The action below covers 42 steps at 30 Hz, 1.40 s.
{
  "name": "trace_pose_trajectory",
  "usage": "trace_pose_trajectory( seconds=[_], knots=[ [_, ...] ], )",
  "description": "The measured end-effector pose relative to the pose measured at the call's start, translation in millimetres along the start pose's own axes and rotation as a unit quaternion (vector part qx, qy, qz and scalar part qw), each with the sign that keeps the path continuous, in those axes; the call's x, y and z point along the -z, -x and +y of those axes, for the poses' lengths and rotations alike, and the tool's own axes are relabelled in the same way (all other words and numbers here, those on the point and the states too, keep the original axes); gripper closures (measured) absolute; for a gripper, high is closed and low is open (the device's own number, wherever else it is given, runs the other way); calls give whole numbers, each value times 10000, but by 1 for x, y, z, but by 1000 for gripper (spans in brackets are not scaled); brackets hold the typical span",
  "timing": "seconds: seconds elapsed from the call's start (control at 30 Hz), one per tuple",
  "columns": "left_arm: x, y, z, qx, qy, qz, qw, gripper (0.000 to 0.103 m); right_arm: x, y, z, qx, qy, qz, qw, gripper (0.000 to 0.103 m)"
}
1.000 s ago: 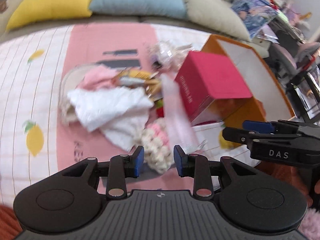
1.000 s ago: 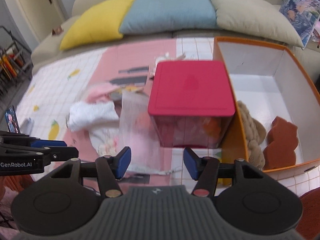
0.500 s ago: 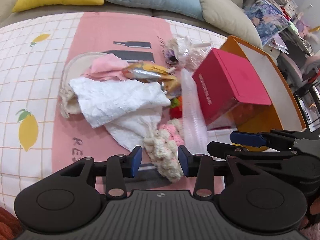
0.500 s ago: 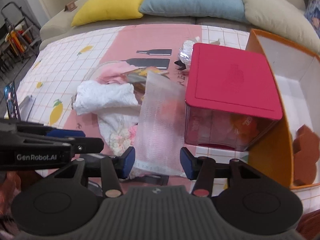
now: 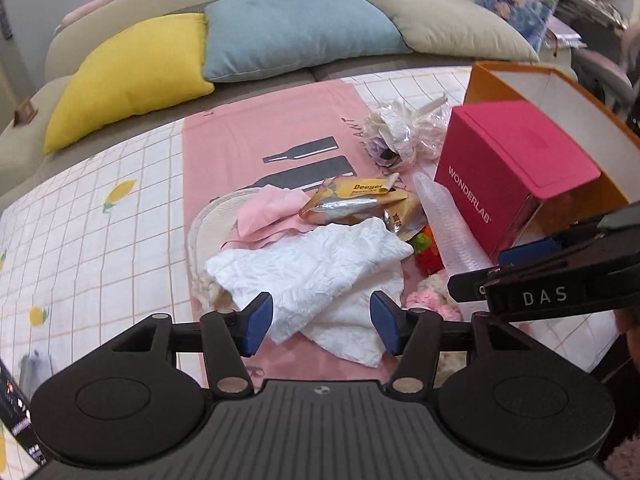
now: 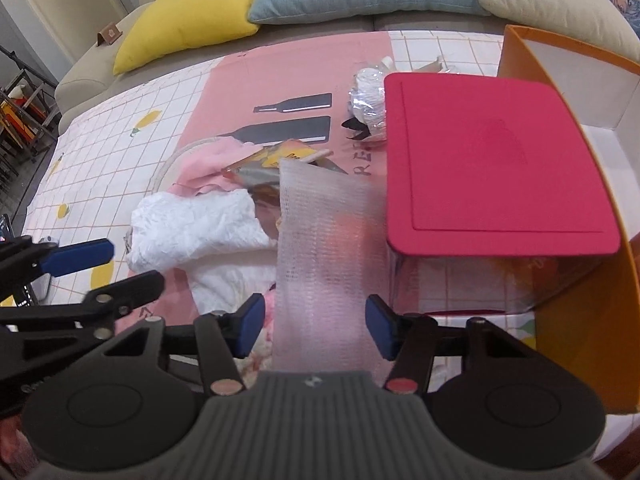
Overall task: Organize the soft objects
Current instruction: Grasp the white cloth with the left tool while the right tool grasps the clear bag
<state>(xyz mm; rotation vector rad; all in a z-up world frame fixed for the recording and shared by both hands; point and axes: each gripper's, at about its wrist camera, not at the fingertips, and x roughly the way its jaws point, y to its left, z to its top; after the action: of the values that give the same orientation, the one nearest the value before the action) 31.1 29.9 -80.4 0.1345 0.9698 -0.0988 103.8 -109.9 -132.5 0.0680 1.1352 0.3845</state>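
While both grippers are hovering low over the pile, the lines below are listing the scene.
Left gripper (image 5: 321, 322): fingers standing wide apart, holding nothing, over the crumpled white cloth (image 5: 316, 268).
Right gripper (image 6: 314, 324): fingers spread wide, a ribbed translucent bubble-wrap sheet (image 6: 326, 256) lying between them, contact unclear.
Left view only: "WONDERLAB" lettering on the magenta box (image 5: 516, 168); pink knitted piece (image 5: 430, 296) at 3 o'clock of the cloth.
Right view only: box's flat lid and clear lower walls.
Around: orange bin (image 6: 580, 316) at 3 o'clock; foil snack wrapper (image 5: 348, 204); pink fabric (image 5: 266, 212); checked mat (image 5: 100, 240).
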Motion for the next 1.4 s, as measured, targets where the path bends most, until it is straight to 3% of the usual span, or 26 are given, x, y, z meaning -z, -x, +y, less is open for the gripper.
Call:
trace_pose_trajectory(
  seconds=[0.07, 0.13, 0.23, 0.47, 0.57, 0.67, 0.77, 0.8, 0.83, 0.87, 0.93, 1.03, 1.1, 1.17, 1.23, 1.3, 1.4],
  knots=[
    [-1, -6, -1, -67, -95, 41, 9999, 36, -1, -3, -1, -49, -22, 38, 10000, 65],
    [-2, -9, -1, -119, -240, 33, 9996, 36, -1, -6, -3, -132, -70, 127, 9998, 91],
    [-4, -11, -2, -126, -430, -1, 9990, 35, -1, -5, -6, -221, -71, 160, 9996, 103],
    [-9, -21, -11, -33, -1037, -41, 9946, 27, -7, 18, 4, -197, 236, -123, 9995, 103],
    [-8, -36, -16, -20, -1312, 133, 9913, 25, -8, 24, 4, -296, 250, -103, 9992, 103],
    [-6, -52, -18, -300, -1467, 306, 9883, 25, -6, 24, 5, -187, 382, -79, 9991, 103],
    [-7, -59, -16, -378, -1455, 318, 9881, 26, -4, 20, 5, -125, 379, -40, 9992, 96],
    [-7, -60, -15, -355, -1420, 334, 9887, 26, -4, 19, 5, -116, 348, -66, 9993, 82],
    [-8, -61, -15, -359, -1403, 349, 9888, 26, -4, 15, 5, -86, 345, -71, 9993, 57],
    [-8, -62, -16, -395, -1398, 366, 9887, 27, -4, 12, 5, -37, 352, -75, 9993, 51],
    [-10, -65, -18, -466, -1421, 393, 9880, 30, -5, 4, 5, 43, 336, -84, 9994, 50],
    [-12, -67, -22, -473, -1415, 366, 9881, 39, -5, -8, 1, 51, 110, 46, 9999, 50],
    [-12, -67, -24, -574, -1451, 341, 9872, 59, -3, -14, -5, 43, -78, 103, 9999, 54],
    [-11, -68, -24, -685, -1461, 337, 9863, 73, -2, -16, -8, 19, -167, 135, 9998, 71],
    [-11, -66, -21, -616, -1365, 299, 9883, 81, 0, -17, -11, -85, -210, 178, 9996, 91],
    [-10, -62, -19, -615, -1281, 212, 9896, 93, 0, -14, -10, -57, -116, 147, 9998, 102],
    [-12, -47, -16, -692, -1106, 25, 9914, 97, 1, -5, -7, -38, 29, 41, 10000, 103]
  ],
)
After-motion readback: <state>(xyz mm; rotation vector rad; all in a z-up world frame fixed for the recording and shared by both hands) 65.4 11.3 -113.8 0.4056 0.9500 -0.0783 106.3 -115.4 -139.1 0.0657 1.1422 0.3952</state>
